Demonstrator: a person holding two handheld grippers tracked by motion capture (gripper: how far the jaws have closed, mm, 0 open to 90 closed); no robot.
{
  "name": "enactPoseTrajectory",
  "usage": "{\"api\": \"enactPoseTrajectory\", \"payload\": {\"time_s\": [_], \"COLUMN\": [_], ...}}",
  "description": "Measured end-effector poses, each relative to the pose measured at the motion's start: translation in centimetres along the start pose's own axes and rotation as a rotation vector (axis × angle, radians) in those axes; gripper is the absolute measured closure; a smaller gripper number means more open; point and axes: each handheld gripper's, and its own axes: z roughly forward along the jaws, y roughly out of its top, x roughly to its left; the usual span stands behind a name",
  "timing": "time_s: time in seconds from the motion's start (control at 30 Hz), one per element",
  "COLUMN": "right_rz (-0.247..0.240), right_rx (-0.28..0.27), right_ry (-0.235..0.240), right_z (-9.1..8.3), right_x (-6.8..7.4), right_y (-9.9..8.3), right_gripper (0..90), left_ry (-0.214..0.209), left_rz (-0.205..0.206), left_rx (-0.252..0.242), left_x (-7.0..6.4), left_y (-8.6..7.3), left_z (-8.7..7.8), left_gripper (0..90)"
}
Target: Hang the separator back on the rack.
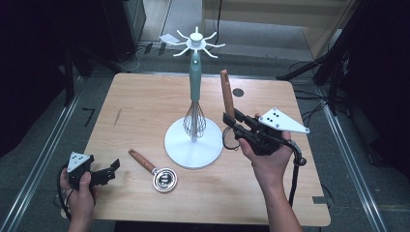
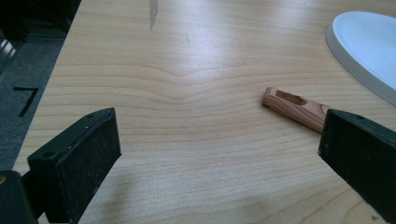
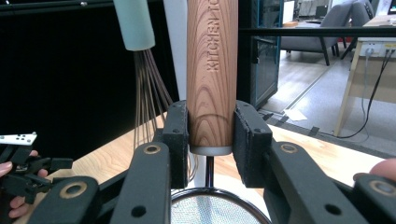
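Observation:
A white hook stand (image 1: 193, 145) rises mid-table, and a teal-handled whisk (image 1: 195, 92) hangs from its top. My right gripper (image 1: 229, 119) is shut on the wooden handle (image 1: 226, 92) of a strainer, held upright just right of the stand. In the right gripper view the pads (image 3: 176, 135) clamp that handle (image 3: 211, 65) near its metal collar, with the mesh bowl (image 3: 219, 209) below and the whisk (image 3: 140, 37) behind. My left gripper (image 1: 114, 167) is open near the front left edge. A second wooden-handled utensil (image 1: 155, 170) lies right of it; its handle end (image 2: 293, 106) shows between the open jaws (image 2: 219, 135).
A small dark round mark (image 1: 238, 92) sits at the table's back right. The wooden table (image 1: 140, 106) has bare room on its left half. Grey floor, metal rails and cables surround it. The stand's round base (image 2: 369, 51) lies ahead and right of the left gripper.

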Motion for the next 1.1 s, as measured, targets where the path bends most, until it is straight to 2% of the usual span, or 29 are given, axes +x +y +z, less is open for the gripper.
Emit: {"api": "enactPoseTrajectory", "payload": {"time_s": [0.47, 0.73, 1.1], "right_rz": [-0.01, -0.029, -0.038], "right_rx": [-0.042, -0.075, -0.096], "right_ry": [0.012, 0.018, 0.027], "right_z": [-0.1, -0.5, -0.6], "right_x": [0.5, 1.1, 1.6], "right_y": [1.4, 2.8, 3.8], "right_gripper": [70.7, 70.7, 70.7], "left_ry": [0.0, 0.0, -0.001], "left_rz": [0.0, 0.0, 0.0], "left_rx": [0.0, 0.0, 0.0], "left_x": [0.0, 0.0, 0.0], "left_y": [0.0, 0.0, 0.0], "left_z": [0.0, 0.0, 0.0], "left_gripper": [0.0, 0.0, 0.0]}}
